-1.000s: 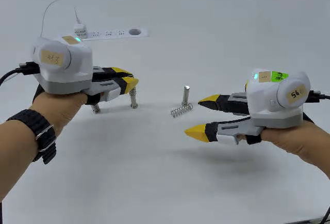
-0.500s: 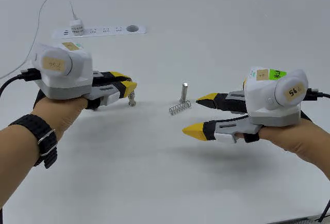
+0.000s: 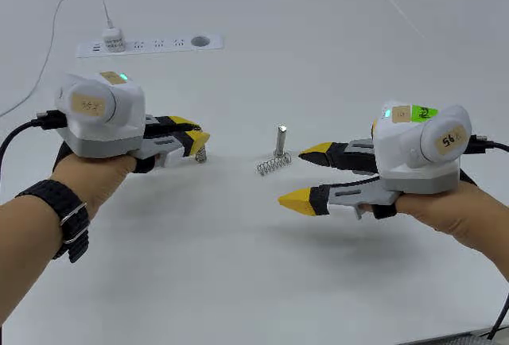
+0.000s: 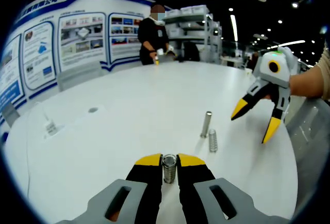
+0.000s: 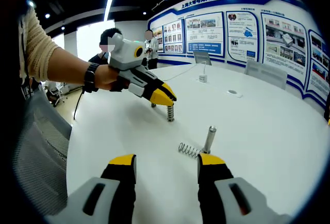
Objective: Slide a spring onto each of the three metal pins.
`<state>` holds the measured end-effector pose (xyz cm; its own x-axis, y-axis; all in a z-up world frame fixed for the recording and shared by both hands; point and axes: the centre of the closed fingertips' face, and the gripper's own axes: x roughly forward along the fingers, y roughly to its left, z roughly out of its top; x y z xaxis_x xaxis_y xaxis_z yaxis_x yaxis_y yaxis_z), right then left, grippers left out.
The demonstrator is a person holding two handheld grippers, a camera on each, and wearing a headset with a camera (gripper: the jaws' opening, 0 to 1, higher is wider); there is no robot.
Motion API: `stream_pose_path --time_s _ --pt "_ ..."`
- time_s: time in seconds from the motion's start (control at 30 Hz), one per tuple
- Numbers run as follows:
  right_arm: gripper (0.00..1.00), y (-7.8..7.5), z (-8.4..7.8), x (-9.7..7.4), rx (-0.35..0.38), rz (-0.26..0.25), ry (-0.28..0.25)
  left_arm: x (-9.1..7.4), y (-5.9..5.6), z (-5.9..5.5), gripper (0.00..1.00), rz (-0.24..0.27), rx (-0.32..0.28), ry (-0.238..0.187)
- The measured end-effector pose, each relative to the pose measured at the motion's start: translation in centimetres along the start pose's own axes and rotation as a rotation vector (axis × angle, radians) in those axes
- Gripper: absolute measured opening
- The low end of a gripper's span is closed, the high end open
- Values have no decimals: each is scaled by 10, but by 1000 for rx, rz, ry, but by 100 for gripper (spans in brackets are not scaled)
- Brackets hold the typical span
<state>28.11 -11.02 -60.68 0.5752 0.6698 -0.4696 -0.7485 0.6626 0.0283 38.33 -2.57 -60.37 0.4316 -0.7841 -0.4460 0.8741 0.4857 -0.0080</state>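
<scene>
Okay, spring (image 3: 273, 165) lies on its side on the table (image 3: 238, 281), at the foot of the bare pin (image 3: 281, 138). Touching it or just beside, can't tell. Pin stands upright with nothing on it.

Handling, my read: the spring is a light, thin wire coil. It's squashy, likely to roll, and could ping away if pinched hard. Best to take it across the coil near one end with a soft squeeze, so the other open end is free to go over the pin top. The pin is stiff metal and looks free-standing, so it may tip if knocked.

Right gripper (image 3: 306, 176): jaws wide apart, holding nothing, aimed at the spring and near it.

Left gripper (image 3: 191, 140): jaws closed around the top of a sprung pin (image 4: 169, 167), well apart from the bare one.

Holders: the pins do that job. The sprung pin carries its coil; the bare one carries none.

Power strip (image 3: 151, 44) at the far edge, not involved.
</scene>
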Motion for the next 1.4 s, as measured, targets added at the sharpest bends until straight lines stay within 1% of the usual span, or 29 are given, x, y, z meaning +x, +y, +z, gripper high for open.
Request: stream_pose_path --time_s 0.3,0.33,0.53,0.63,0.77,0.9,1.0,1.2,1.4 --pt "49 1 -1 1 1 1 3 2 -1 -8 11 -2 1 15" --pt "49 0 -1 1 0 1 4 2 0 -7 11 -1 2 6" --pt "49 0 -2 2 1 3 7 2 1 -7 11 2 2 5" --pt "49 0 -2 2 0 3 6 2 1 -7 16 5 0 6" --pt "49 0 -2 2 0 4 7 2 0 -5 19 1 0 2" --pt "49 0 -3 2 -1 5 7 -1 0 -2 22 5 -8 -8" --pt "49 -1 -3 2 0 4 6 -5 2 0 23 10 -8 -16" --pt "49 0 -3 2 -2 6 7 -16 6 13 24 26 -11 -53" --pt "49 3 -2 4 -4 8 7 -21 4 21 24 29 -12 -79"
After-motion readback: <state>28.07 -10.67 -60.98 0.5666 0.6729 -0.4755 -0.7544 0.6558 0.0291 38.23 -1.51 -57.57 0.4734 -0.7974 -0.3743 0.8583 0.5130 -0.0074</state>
